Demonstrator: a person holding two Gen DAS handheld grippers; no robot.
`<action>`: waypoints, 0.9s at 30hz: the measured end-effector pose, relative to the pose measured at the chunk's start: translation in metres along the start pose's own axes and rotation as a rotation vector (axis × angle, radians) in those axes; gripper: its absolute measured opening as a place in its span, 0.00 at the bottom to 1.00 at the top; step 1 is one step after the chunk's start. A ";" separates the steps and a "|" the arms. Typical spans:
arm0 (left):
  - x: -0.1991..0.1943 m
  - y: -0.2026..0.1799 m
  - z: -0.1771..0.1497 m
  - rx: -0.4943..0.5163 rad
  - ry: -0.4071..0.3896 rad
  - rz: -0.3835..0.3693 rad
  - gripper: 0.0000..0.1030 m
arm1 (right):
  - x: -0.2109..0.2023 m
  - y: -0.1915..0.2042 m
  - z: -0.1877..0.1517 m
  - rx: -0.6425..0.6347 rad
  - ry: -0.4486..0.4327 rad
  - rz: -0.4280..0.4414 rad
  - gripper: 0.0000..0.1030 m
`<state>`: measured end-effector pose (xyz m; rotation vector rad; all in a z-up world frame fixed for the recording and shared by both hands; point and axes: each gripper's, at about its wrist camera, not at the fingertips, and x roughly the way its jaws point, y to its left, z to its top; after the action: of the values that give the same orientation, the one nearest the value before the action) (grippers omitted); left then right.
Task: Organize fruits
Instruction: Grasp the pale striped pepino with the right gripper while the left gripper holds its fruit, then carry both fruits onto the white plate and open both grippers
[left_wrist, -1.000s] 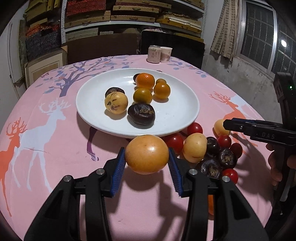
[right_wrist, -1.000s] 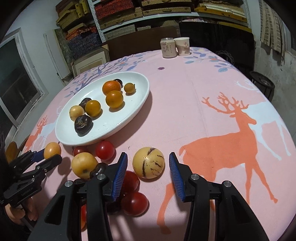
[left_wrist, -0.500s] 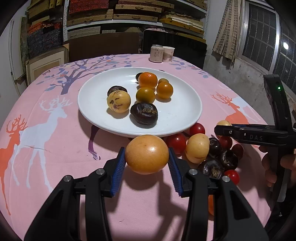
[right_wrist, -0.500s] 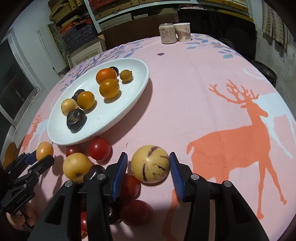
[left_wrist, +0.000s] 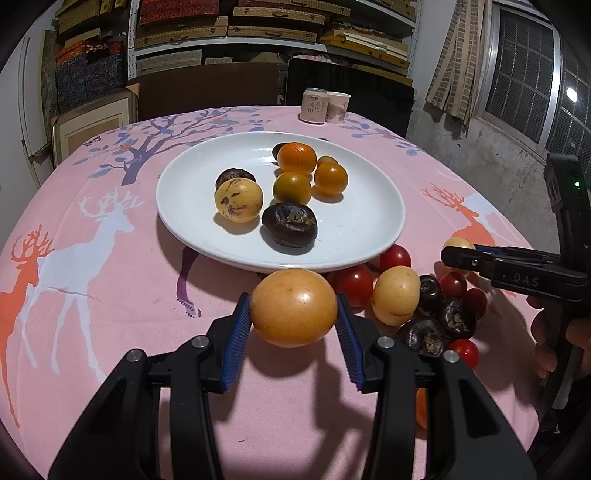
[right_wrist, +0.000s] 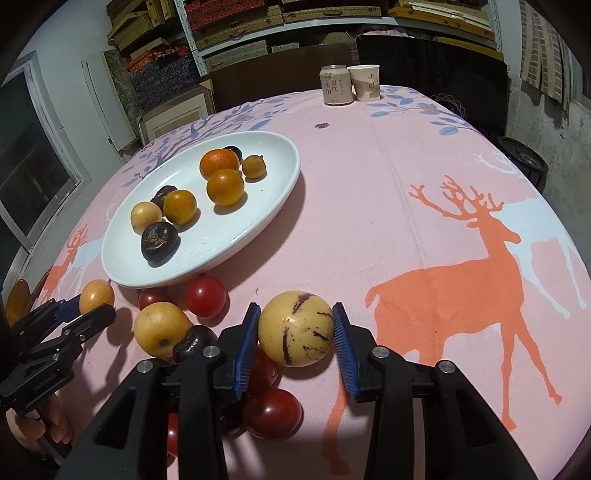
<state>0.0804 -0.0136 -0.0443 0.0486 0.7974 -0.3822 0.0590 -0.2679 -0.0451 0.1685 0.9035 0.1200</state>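
My left gripper (left_wrist: 293, 314) is shut on a large orange-yellow fruit (left_wrist: 293, 308), held just above the cloth in front of the white plate (left_wrist: 369, 236). The plate holds several fruits: oranges, dark ones and a striped yellow one (left_wrist: 239, 199). My right gripper (right_wrist: 295, 334) is shut on a yellow purple-striped melon (right_wrist: 295, 334), low over the cloth. A pile of red tomatoes (right_wrist: 205, 297), dark fruits (left_wrist: 424, 338) and a yellow fruit (right_wrist: 161, 328) lies between the grippers. In the right wrist view the left gripper (right_wrist: 86, 308) shows at the left with its fruit (right_wrist: 96, 296).
A can (right_wrist: 336, 85) and a paper cup (right_wrist: 365, 83) stand at the table's far edge. The round table has a pink deer-print cloth (right_wrist: 406, 184). Shelves with boxes, a dark chair and a window lie beyond.
My right gripper has closed on the striped melon, which stood loose between open jaws before. My left gripper still holds its fruit and has risen a little toward the plate.
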 end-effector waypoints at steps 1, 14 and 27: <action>-0.001 0.000 0.000 -0.001 -0.001 0.000 0.43 | -0.001 0.000 0.000 0.001 -0.002 0.003 0.39; -0.008 0.012 0.001 -0.052 -0.027 -0.009 0.43 | -0.020 -0.008 -0.003 0.035 -0.054 0.035 0.39; -0.038 0.014 0.025 -0.018 -0.097 0.029 0.43 | -0.052 -0.002 0.014 -0.009 -0.117 0.072 0.39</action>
<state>0.0785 0.0071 -0.0012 0.0250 0.7034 -0.3474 0.0379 -0.2803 0.0035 0.1978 0.7800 0.1798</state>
